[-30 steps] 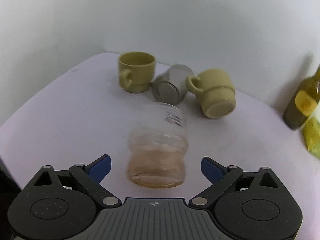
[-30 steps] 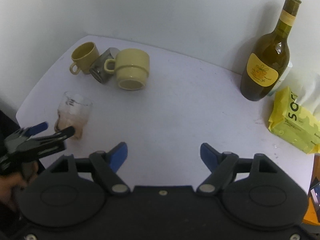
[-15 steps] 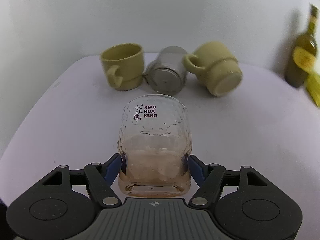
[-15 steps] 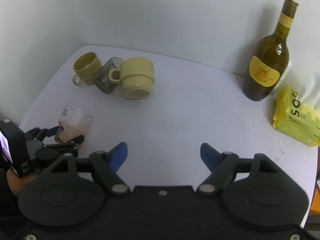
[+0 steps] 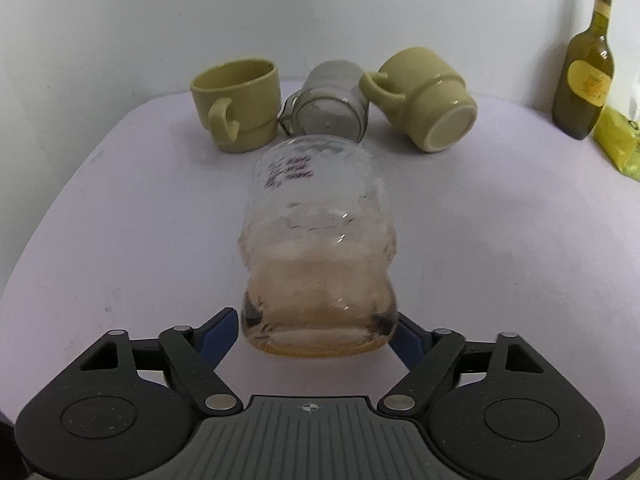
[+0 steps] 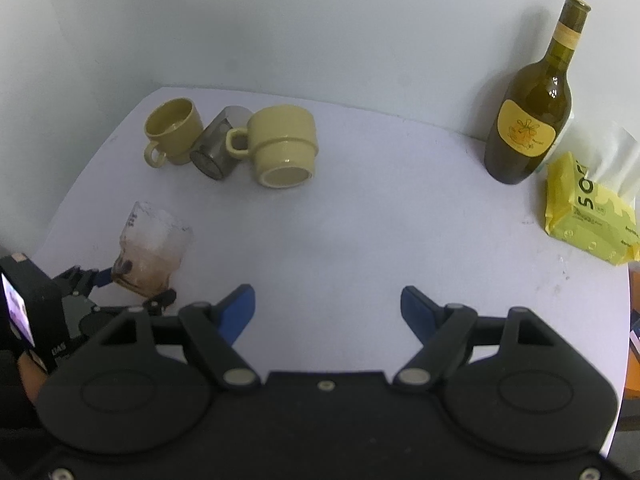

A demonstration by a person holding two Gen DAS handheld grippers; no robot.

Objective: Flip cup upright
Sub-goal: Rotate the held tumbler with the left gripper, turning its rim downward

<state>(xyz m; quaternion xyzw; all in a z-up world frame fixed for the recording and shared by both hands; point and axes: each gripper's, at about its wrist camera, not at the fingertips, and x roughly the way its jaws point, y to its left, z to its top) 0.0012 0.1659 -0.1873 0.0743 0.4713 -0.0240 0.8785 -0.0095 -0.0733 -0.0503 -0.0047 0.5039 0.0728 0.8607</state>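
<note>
A clear dimpled glass cup [image 5: 320, 248] with an amber-tinted base is gripped at its base by my left gripper [image 5: 316, 332]. Its mouth points away from the gripper, tilted up from the white table [image 5: 120, 220]. It also shows in the right wrist view [image 6: 150, 250], leaning, with the left gripper [image 6: 136, 284] at its base. My right gripper [image 6: 328, 306] is open and empty above the table's near middle.
At the back stand an upright yellow mug [image 5: 236, 106], a grey metal cup on its side [image 5: 332, 104] and a yellow mug on its side [image 5: 424, 98]. A dark wine bottle [image 6: 528, 108] and a yellow packet [image 6: 588, 210] are at the right.
My left gripper closed on the glass's base and has been turning it; the printed lettering is now blurred and the cup tilts differently. The right gripper barely moved.
</note>
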